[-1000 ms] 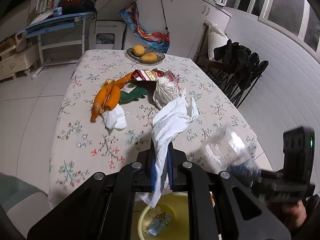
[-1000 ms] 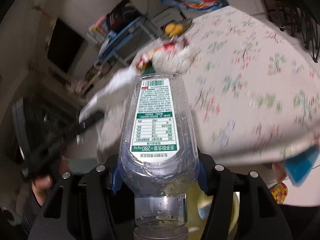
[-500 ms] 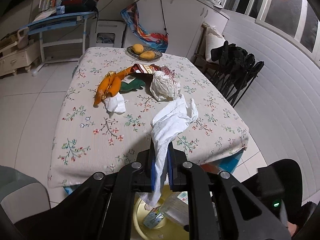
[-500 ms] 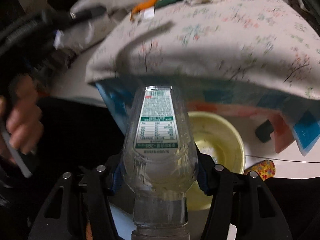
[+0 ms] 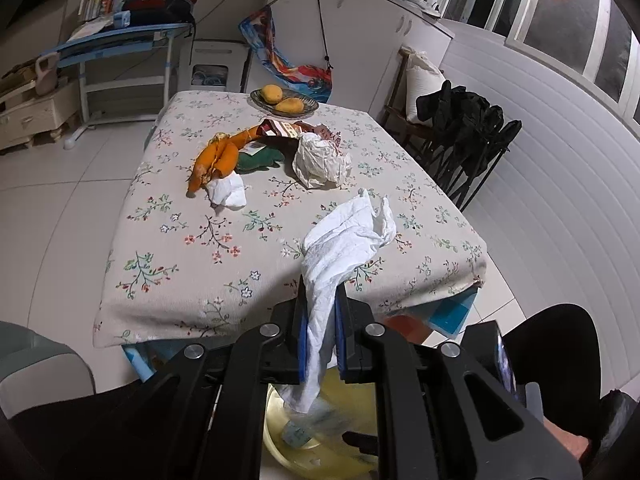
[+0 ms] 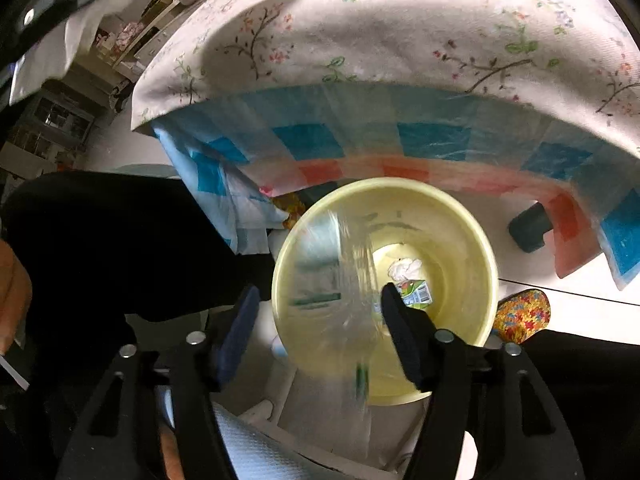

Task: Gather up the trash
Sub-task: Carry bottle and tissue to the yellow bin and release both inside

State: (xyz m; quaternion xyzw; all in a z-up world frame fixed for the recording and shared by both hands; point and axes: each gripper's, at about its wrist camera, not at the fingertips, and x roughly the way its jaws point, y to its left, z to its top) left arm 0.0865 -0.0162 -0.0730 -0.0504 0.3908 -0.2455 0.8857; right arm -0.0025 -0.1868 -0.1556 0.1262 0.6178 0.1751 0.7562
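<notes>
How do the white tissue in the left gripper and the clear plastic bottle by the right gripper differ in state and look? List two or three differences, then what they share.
1. The white tissue is clamped in the shut left gripper; the clear plastic bottle is a blur between the open right gripper's fingers, apparently released.
2. The tissue is opaque, soft and crumpled; the bottle is see-through and rigid.
3. The tissue looks sharp; the bottle is motion-blurred.
Both are above the yellow bin.

White tiled floor [image 5: 72, 208], white cabinets [image 5: 352, 20] along the back wall, blue desk [image 5: 120, 40] at left, dark windows [image 5: 568, 12] at right, table [image 5: 180, 264] under floral cloth.
</notes>
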